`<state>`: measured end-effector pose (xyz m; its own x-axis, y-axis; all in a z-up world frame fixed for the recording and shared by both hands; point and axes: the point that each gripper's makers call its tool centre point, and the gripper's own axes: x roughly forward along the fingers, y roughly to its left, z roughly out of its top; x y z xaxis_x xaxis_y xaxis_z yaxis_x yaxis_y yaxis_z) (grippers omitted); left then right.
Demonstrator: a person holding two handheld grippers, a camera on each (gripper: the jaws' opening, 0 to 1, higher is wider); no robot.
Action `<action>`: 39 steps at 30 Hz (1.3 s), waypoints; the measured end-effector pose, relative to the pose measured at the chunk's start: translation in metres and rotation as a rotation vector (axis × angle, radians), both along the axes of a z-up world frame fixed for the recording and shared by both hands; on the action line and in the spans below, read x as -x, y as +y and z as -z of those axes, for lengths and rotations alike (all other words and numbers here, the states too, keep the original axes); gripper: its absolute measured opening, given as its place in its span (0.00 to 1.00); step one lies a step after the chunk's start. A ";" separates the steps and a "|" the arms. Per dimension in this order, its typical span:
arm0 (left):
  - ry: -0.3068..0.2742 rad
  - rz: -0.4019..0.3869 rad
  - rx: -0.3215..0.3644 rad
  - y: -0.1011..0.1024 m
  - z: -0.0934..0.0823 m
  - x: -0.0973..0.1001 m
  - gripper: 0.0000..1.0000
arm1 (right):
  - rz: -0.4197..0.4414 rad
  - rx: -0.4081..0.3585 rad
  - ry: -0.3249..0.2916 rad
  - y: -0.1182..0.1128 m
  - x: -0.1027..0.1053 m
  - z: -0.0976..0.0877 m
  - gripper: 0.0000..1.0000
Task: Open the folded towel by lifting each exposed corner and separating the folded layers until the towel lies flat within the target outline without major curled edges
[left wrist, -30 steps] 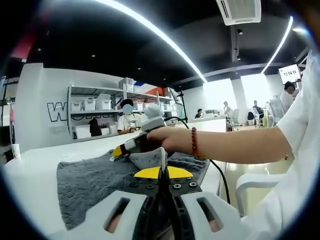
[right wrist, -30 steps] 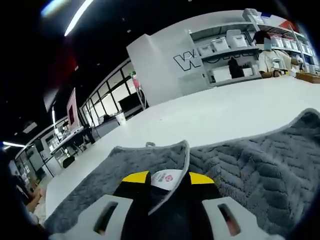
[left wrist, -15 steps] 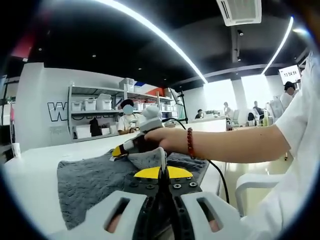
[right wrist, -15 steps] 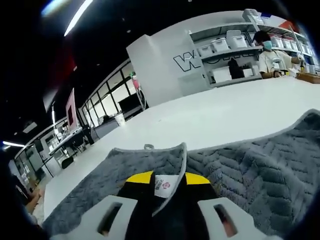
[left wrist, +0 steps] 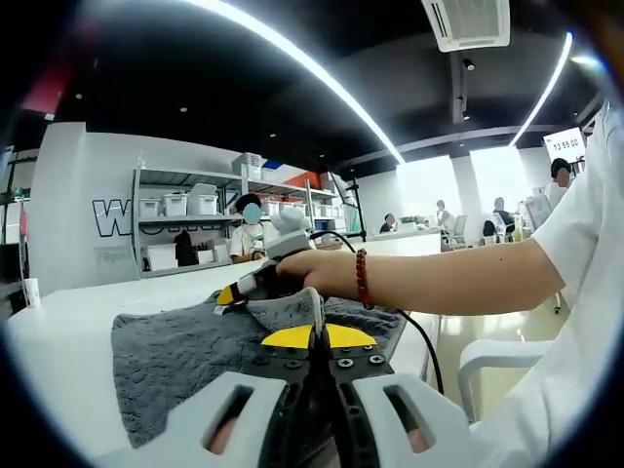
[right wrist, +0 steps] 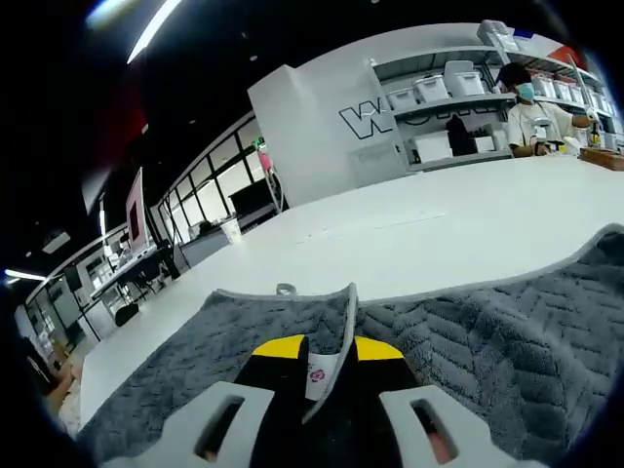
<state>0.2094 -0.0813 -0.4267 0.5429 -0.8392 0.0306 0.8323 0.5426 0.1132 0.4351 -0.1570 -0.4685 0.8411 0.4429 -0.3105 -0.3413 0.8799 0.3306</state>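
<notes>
Left gripper (left wrist: pixel 315 336): its two yellow-tipped jaws stand pressed together with a thin upright edge of the grey towel (left wrist: pixel 185 356) pinched between them; the cloth rises as a narrow fold just above the tips.
Right gripper (right wrist: pixel 320 359): jaws closed on a corner of the towel (right wrist: pixel 487 331); the hemmed edge stands up between the yellow tips and a white label (right wrist: pixel 319 375) with a small red mark sits in the gap.
Right gripper, seen from the left gripper view (left wrist: pixel 255 285): it comes in from the right, held by the person's hand (left wrist: pixel 307 273), its yellow tip down on a raised fold of the cloth, just beyond the left gripper's tips.
Towel: dark grey with a herringbone weave and a pale hem, spread on the white table (right wrist: pixel 409 234); in the right gripper view it runs from the jaws out to the right and down to the left, with a small hanging loop (right wrist: pixel 284 290) on the far hem. The corners in both grippers are lifted off the surface.
Wrist: a red bead bracelet (left wrist: pixel 360 280) circles the forearm that reaches across the left gripper view; a white sleeve (left wrist: pixel 585 244) fills the right side.
Table: bare white top beyond the towel in both views.
Background: shelves (left wrist: pixel 185 219) with white bins against a wall with large letters, a masked person (right wrist: pixel 534 117) near them, long ceiling lights (left wrist: pixel 292 58).
</notes>
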 end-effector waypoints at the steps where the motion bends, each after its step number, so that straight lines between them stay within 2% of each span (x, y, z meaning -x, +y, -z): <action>1: 0.001 0.001 -0.001 0.000 0.000 0.000 0.01 | -0.001 0.001 0.000 0.000 0.000 0.000 0.09; 33: -0.003 -0.001 0.008 0.003 0.001 0.000 0.01 | 0.010 0.036 0.036 -0.013 -0.024 0.007 0.04; 39: -0.002 -0.007 0.013 0.005 0.001 -0.001 0.01 | 0.004 0.035 0.036 -0.014 -0.027 0.007 0.00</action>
<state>0.2105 -0.0765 -0.4276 0.5485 -0.8351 0.0420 0.8285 0.5495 0.1077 0.4624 -0.1705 -0.4754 0.8308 0.4279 -0.3560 -0.3259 0.8924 0.3121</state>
